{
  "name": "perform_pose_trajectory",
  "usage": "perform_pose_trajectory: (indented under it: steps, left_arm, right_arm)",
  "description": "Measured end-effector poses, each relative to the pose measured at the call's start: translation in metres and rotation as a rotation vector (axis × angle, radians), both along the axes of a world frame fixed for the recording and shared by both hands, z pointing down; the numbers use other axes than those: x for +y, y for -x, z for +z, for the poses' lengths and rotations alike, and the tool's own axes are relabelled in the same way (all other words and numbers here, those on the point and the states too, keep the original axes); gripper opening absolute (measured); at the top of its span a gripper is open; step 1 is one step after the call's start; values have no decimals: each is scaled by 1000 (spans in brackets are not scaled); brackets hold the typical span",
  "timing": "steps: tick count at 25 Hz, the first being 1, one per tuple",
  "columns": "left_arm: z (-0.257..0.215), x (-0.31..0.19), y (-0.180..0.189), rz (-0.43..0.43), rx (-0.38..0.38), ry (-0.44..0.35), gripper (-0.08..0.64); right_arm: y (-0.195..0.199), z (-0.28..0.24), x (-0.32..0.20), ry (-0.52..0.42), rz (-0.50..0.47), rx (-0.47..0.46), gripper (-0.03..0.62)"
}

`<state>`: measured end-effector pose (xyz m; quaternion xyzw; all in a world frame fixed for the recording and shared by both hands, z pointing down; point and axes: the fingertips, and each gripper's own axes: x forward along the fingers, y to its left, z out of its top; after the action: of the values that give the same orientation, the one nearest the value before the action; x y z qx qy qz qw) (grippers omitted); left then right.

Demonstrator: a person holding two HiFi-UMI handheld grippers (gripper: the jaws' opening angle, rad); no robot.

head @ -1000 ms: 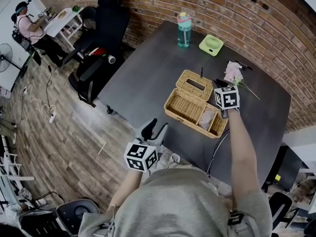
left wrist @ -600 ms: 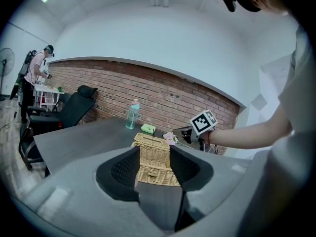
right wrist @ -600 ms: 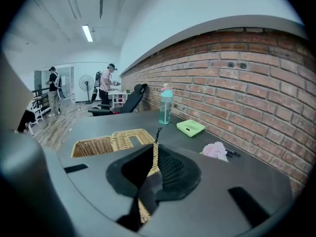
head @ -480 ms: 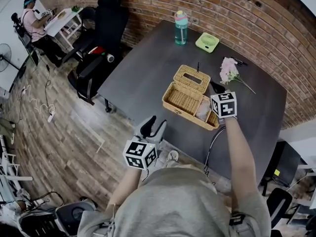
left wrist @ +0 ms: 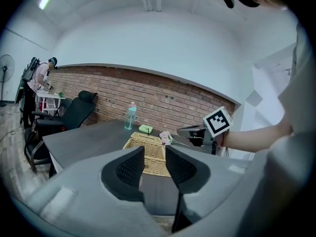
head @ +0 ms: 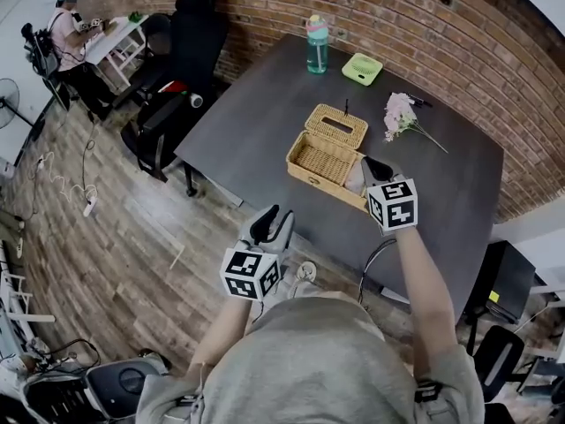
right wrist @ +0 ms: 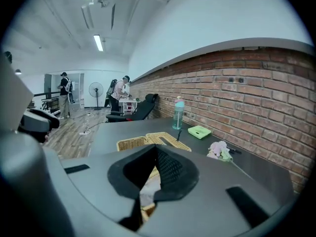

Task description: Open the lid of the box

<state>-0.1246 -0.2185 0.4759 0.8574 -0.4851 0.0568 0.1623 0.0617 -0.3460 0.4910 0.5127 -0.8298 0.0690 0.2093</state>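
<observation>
1. Right gripper (right wrist: 156, 157): jaws together, empty; over right end of wicker box (head: 323, 159).
2. Left gripper (left wrist: 154, 157): jaws partly apart, just been closing, empty; short of table (head: 256, 122) edge.
3. Wicker box: mid-table, lid (head: 336, 125) swung back.

On the dark table (head: 265, 122), the woven wicker box (head: 325, 159) lies before its flipped-back lid (head: 336, 126), with a teal bottle (head: 316, 44) and green square fan (head: 362, 68) behind them and pink flowers (head: 399, 116) to the right.

Background as I see it: red brick wall (head: 265, 7) behind a dark grey table (head: 256, 122); wood-plank floor (head: 88, 263); black office chair (head: 199, 34) beside a white desk (head: 115, 38); standing fan (head: 9, 95); ceiling strip light (right wrist: 98, 42) overhead.
</observation>
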Motion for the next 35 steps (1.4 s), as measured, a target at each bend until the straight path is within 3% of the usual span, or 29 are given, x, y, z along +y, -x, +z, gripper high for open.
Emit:
perform_pose_trajectory:
  steps: [4, 12, 23, 35]
  left_arm:
    - [-2, 22, 0, -7, -2, -18, 115]
    - [0, 69, 0, -25, -22, -39, 78]
    - [7, 144, -15, -35, -17, -47, 49]
    - [7, 199, -23, -47, 2, -60, 34]
  right_arm:
    - [10, -6, 38, -12, -8, -54, 5]
    - [30, -14, 120, -72, -50, -65, 3]
    - [41, -3, 234, -47, -73, -177, 3]
    - [35, -4, 308, -71, -46, -224, 3]
